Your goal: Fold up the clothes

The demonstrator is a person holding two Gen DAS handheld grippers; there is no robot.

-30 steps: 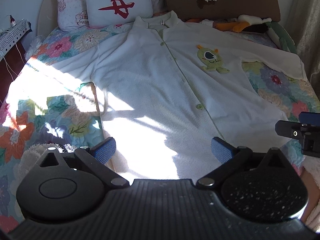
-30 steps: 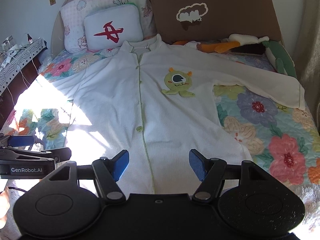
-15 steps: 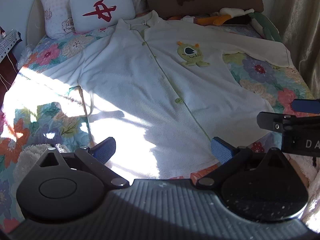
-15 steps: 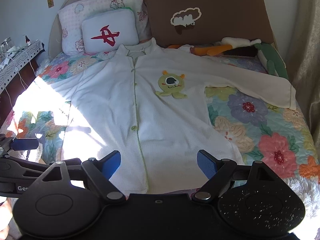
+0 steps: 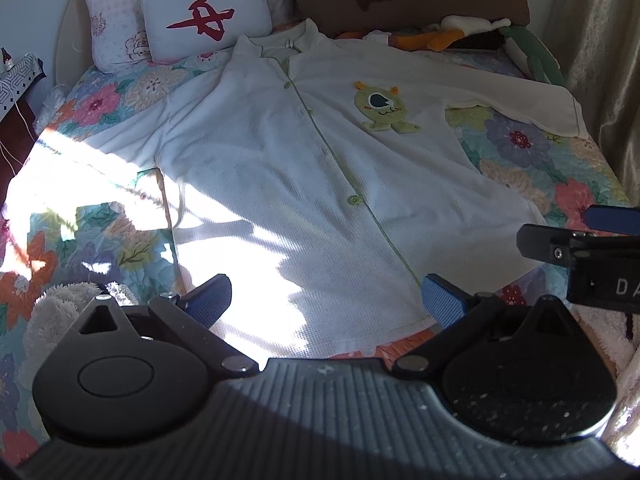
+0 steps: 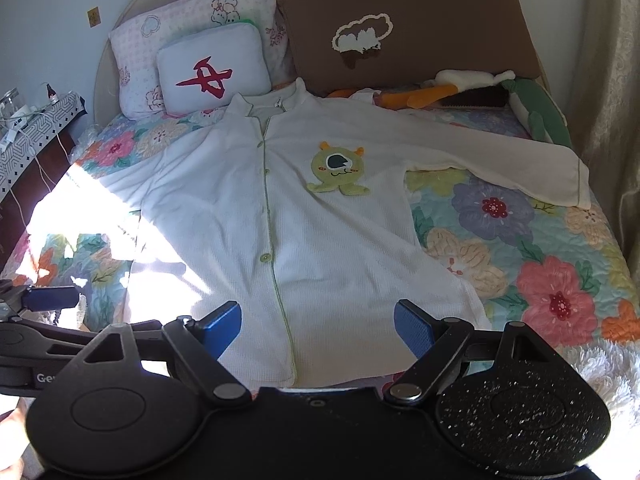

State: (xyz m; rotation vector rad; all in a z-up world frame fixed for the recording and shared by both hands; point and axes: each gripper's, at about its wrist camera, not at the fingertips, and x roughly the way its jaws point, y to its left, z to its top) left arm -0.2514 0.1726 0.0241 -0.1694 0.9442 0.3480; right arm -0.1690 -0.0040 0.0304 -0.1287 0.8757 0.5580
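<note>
A white button-up pyjama shirt (image 5: 300,184) with a green monster patch (image 5: 382,108) lies face up and flat on the floral bedspread (image 5: 92,236). Its collar points toward the pillows and both sleeves are spread out. My left gripper (image 5: 326,296) hovers open over the hem's left half, with nothing between its blue pads. My right gripper (image 6: 318,320) is open above the hem near the button placket of the shirt (image 6: 304,232), and it holds nothing. The right sleeve (image 6: 520,168) reaches the bed's right side. Each gripper shows at the edge of the other's view.
At the headboard lie a white pillow with a red mark (image 6: 212,76), a pink-print pillow (image 6: 132,56) and a brown cushion (image 6: 400,28), with plush toys (image 6: 460,88) beside them. A curtain (image 6: 604,80) hangs on the right. A nightstand (image 6: 36,124) stands on the left. Bright sunlight falls on the left sleeve.
Both views have drawn back from the shirt, so its hem now shows in front of the fingers. The right jaws stand wider than a second ago.
</note>
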